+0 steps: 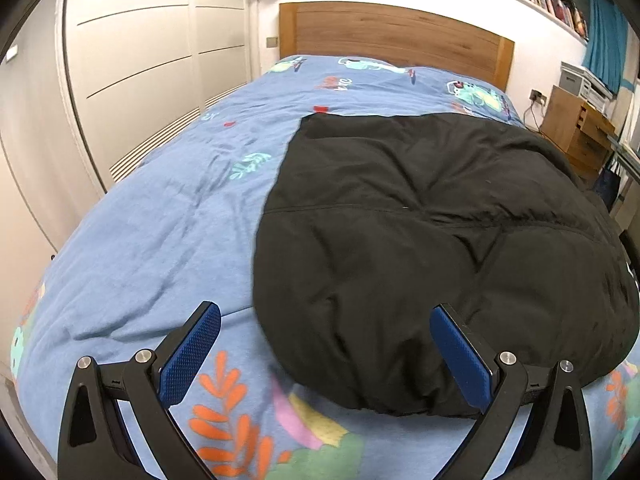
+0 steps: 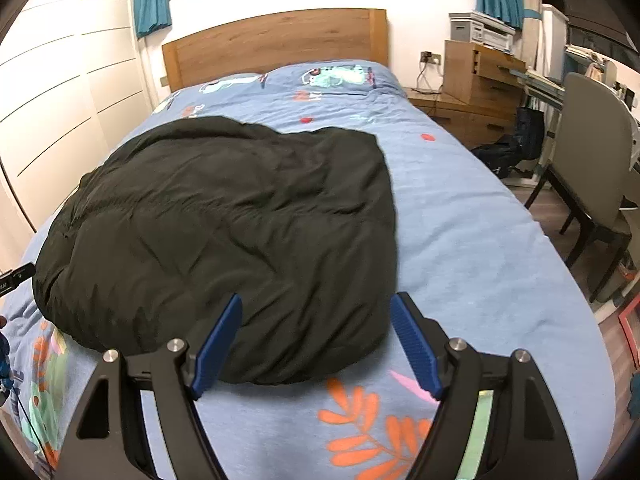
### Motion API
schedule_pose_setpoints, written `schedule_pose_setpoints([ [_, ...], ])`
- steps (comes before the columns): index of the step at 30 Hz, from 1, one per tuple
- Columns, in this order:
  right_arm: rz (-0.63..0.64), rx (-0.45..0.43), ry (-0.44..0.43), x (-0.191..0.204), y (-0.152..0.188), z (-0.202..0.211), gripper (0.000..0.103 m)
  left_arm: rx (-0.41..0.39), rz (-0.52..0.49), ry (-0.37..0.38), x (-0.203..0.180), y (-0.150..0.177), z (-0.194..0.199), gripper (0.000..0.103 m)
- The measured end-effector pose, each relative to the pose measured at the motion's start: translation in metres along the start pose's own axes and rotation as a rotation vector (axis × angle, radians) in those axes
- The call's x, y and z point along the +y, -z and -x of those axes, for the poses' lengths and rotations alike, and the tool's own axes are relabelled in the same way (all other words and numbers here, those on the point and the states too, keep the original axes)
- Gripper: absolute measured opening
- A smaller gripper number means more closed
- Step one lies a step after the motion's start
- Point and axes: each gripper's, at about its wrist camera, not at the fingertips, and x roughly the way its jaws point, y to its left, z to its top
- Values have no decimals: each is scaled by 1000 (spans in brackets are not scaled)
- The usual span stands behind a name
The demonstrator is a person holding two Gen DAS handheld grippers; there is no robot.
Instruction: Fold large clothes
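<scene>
Jacket (image 1: 420, 240) lies bundled on the bed (image 1: 160, 208), near its foot, so both tools can reach its near edge; left gripper (image 1: 326, 354) and right gripper (image 2: 316, 346) hover spread wide, holding nothing

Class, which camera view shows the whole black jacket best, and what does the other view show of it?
The right wrist view: the black jacket lies almost whole on the bed, all its edges in frame. The left wrist view shows the jacket closer, its right side cut off at the picture's edge.
</scene>
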Motion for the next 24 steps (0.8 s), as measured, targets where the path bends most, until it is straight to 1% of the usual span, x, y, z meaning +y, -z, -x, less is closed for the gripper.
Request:
schedule_pose_setpoints([
  [5, -20, -5, 15, -15, -4, 4, 76, 15, 33, 31, 21, -1, -6, 102],
  [9, -25, 6, 11, -22, -7, -2, 76, 39, 58, 107, 37, -3, -15, 102],
  [16, -23, 52, 22, -31, -13, -27, 76, 84, 129, 194, 58, -12, -39, 102],
  [17, -25, 55, 24, -33, -14, -30, 76, 99, 146, 218, 61, -13, -45, 102],
  [20, -53, 67, 0, -39, -18, -40, 76, 130, 184, 277, 65, -14, -59, 102],
  [22, -91, 78, -40, -45, -19, -47, 76, 145, 205, 317, 65, -15, -66, 102],
  [24, -130, 95, -81, -53, -21, -55, 76, 169, 240, 383, 65, -16, -76, 102],
])
